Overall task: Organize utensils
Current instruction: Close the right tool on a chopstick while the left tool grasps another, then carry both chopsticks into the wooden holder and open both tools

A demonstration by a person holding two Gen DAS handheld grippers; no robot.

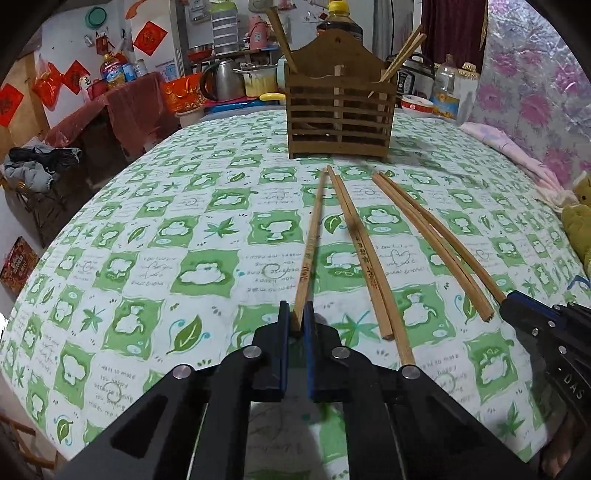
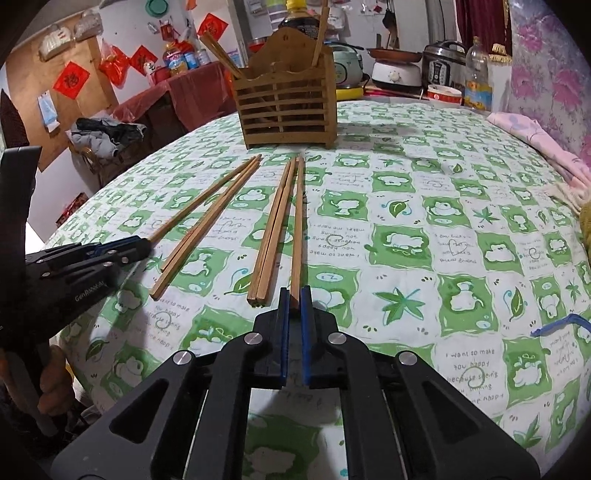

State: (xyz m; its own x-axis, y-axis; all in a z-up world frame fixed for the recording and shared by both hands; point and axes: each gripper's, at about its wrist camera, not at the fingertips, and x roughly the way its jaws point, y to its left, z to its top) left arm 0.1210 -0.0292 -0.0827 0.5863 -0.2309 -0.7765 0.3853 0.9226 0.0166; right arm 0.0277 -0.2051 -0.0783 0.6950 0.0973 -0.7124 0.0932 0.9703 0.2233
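Observation:
Several wooden chopsticks lie on the green-and-white tablecloth, pointing toward a slatted wooden utensil holder point(image 1: 338, 110), which also shows in the right wrist view point(image 2: 290, 109) and has a few chopsticks standing in it. My left gripper point(image 1: 297, 319) is shut on the near end of the leftmost chopstick point(image 1: 314, 229). My right gripper point(image 2: 295, 301) is shut on the near end of the rightmost chopstick point(image 2: 297, 221). Each gripper shows in the other's view, the right one point(image 1: 517, 301) and the left one point(image 2: 142, 245), both at chopstick ends. Loose chopsticks point(image 1: 365, 258) point(image 2: 273, 229) lie between them.
The tablecloth point(image 1: 184, 240) covers a rounded table. Behind the holder stand a dark bottle point(image 1: 340, 22), a kettle point(image 1: 225, 79), a rice cooker point(image 2: 441, 66), a bowl point(image 2: 445, 96) and a plastic bottle point(image 2: 478, 77). A pink cloth point(image 2: 535, 136) lies at the right edge.

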